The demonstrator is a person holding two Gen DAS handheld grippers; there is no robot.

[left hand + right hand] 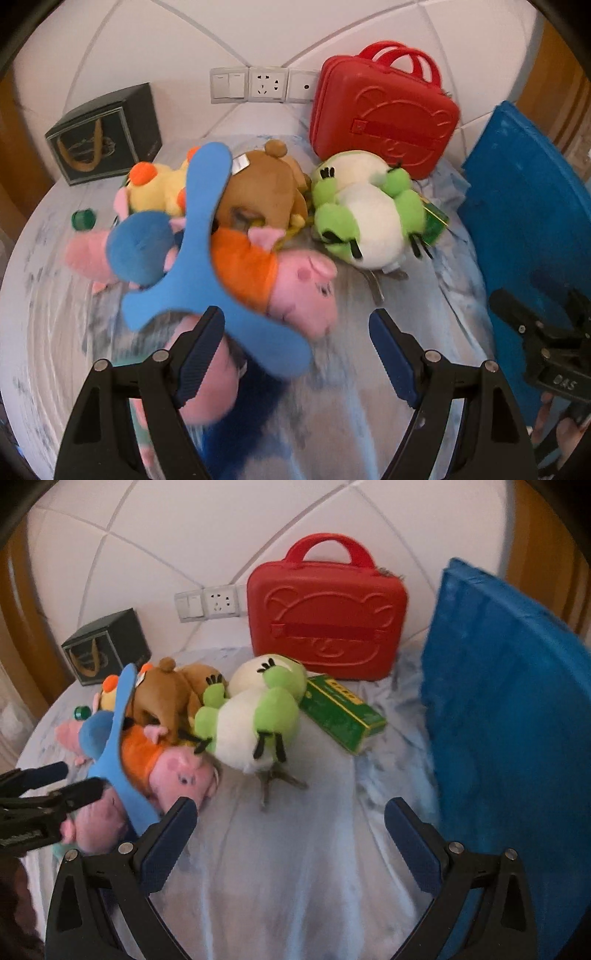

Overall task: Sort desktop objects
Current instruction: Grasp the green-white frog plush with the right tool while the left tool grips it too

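Two handheld grippers hang over a round table (258, 867) draped in a pale blue-and-white cloth, both with jaws spread wide and nothing between the pads. Just ahead of the left gripper (297, 334), a blue three-armed foam toy (192, 258) lies across a heap of soft toys, one of its arms reaching toward the left finger (201, 350). Under it, directly beyond the fingertips, lies a pink pig plush in an orange top (295, 284); a second pink plush (207, 387) shows low down beside the left finger. Farther out from the fingers sit a pink plush in a blue top (136, 247), a yellow plush (159, 184) and a brown bear plush (262, 188). A green-and-white frog plush (251, 723) lies ahead of the right gripper (290, 812), slightly toward its left finger, apart from both pads. Beyond the frog, a green carton (341, 712) rests flat on the cloth, and behind it a red carry case (325, 624) stands upright against the white wall (184, 535). A blue padded board (517, 701) rises just outside the right gripper's right finger. Far off to the left stand a dark gift box (107, 133) and a small green cap (83, 219).
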